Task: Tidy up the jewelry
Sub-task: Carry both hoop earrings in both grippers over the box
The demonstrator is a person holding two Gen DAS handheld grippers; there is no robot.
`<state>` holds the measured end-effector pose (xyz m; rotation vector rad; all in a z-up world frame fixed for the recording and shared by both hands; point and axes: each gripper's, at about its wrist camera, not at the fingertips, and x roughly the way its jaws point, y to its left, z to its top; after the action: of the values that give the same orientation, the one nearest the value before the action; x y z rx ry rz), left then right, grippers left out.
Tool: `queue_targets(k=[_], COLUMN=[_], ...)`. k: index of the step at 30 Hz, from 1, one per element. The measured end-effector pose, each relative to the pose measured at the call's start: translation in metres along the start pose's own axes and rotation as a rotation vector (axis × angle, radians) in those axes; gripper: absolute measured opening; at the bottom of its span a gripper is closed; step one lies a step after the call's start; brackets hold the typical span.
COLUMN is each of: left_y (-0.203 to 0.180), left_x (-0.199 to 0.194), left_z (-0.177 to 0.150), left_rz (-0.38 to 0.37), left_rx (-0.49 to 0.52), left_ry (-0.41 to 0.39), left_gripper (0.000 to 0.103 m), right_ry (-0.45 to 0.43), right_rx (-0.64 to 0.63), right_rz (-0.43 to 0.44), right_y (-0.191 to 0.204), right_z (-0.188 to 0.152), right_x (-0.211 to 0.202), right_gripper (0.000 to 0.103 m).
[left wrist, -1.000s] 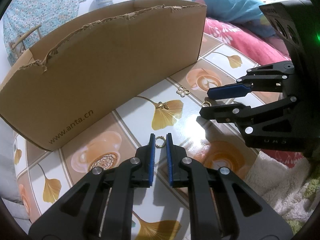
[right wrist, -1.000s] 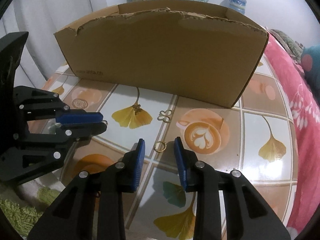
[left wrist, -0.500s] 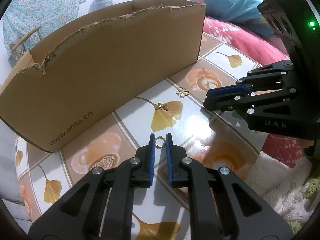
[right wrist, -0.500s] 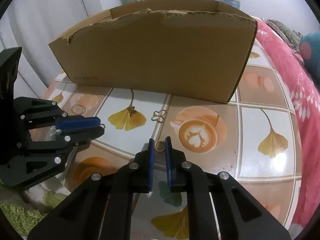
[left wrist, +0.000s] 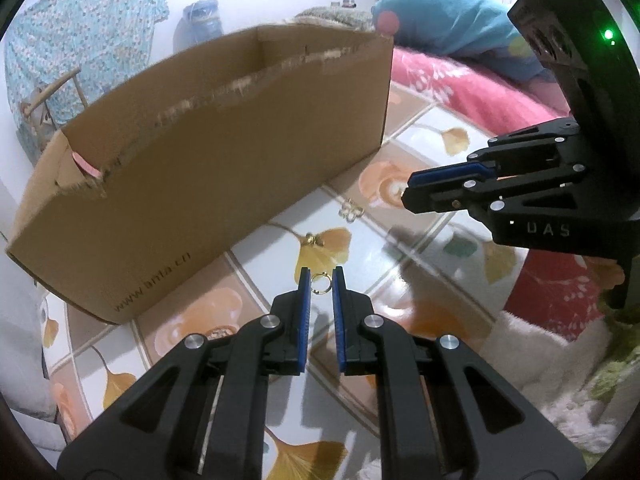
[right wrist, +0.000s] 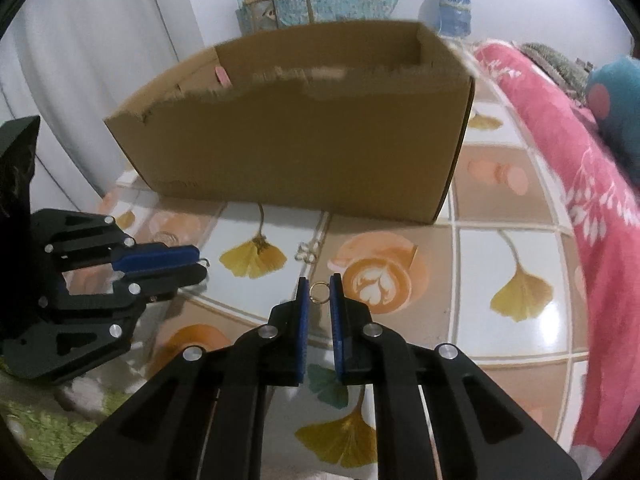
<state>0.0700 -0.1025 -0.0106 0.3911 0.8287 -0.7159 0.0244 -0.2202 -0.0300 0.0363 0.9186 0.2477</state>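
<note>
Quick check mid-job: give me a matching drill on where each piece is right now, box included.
Things:
1. cardboard box
2. clover charm
3. small gold pendant
4. gold ring

Places:
A. on the yellow ginkgo leaf print
B. pinched in the left tongs
C. on the tile seam beside the latte print
D. open-topped, standing behind the jewelry

Pairs: 1-D, 2-C, 3-A, 4-B
</note>
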Motion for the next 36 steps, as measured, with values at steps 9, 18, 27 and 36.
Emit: queue_targets(k=[9,18,27,36], left_y=[0.018,0.062,0.140,0.144], left_x=[-0.063,-0.049,0.052,0.109], left_z=[0.054,0.126,0.177,0.171], left_rz=[-0.062,0.072,-0.116,-0.218], left_rx=[-0.043,0.054,-0.102,-0.141], left_ry=[-0.201,-0.209,0.123,0.331], left_gripper=[0.010,0.010,0.010,0.010], right_ry=[-0.208,-0.217,0.094,0.330], right_rx=[-0.052,-0.063,-0.109,-0.139], right_rz=[0.052,0.169,0.184,0.144], right_y=[0.013,-0.010,-0.018,-0.016], right_z=[0.048,0.138,0.198,0.210], right_x=[-0.061,-0.041,0.047,0.109], right_gripper=[0.010,0.011,0.011,0.011])
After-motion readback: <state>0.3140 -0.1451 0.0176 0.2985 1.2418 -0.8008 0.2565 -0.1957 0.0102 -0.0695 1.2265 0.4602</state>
